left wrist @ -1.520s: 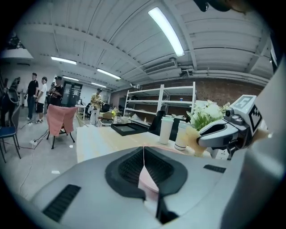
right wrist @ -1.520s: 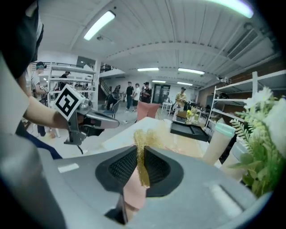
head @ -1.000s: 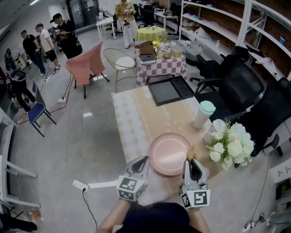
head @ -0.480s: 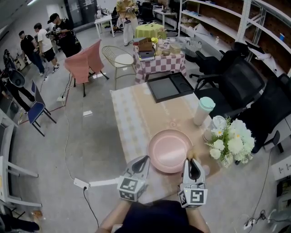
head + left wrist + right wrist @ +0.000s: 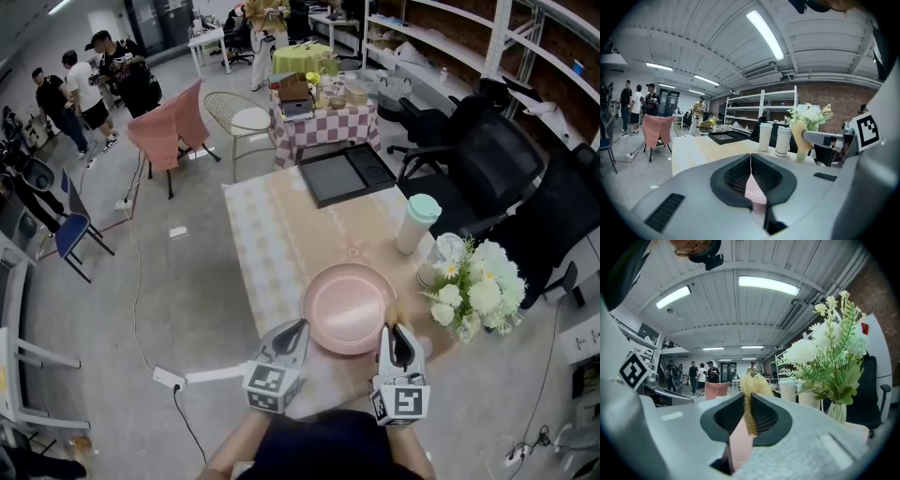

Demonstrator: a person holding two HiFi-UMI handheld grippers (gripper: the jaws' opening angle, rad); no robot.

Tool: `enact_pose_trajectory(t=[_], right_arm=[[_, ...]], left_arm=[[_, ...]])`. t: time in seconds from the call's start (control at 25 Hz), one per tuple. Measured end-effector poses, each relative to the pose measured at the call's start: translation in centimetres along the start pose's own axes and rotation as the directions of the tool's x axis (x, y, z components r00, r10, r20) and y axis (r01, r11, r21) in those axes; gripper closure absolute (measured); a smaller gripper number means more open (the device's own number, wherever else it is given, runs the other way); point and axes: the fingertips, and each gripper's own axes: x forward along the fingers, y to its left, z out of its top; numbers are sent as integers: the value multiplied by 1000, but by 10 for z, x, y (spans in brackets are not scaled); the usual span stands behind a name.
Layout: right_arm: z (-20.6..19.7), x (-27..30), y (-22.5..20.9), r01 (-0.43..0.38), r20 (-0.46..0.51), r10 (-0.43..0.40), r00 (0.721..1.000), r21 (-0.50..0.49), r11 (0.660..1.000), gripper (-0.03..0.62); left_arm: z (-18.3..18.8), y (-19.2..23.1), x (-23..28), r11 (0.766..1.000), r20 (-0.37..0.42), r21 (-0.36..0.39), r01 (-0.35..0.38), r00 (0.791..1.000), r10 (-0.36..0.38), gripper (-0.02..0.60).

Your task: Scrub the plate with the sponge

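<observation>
The pink plate (image 5: pixel 349 307) lies on the near end of the beige-clothed table (image 5: pixel 272 239), between the two grippers. The left gripper (image 5: pixel 299 328) sits at the plate's left rim, its jaws pressed together at the tips, with a sliver of pink showing in the slit behind them. The right gripper (image 5: pixel 392 331) is at the plate's right rim, its jaws pinching a frayed yellow sponge (image 5: pixel 752 384). A white-flower bouquet (image 5: pixel 475 292) and a mint-lidded tumbler (image 5: pixel 416 225) stand to the right, and a black tray (image 5: pixel 347 175) lies at the far end
</observation>
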Motion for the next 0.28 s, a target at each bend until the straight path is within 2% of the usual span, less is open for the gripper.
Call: enact_pose_trajectory(t=[0.28], right_arm=[[2, 3, 6, -21, 4, 22, 1000, -25, 999, 548]], left_arm=[[0, 2, 0, 1000, -6, -9, -5, 1000, 5, 569]])
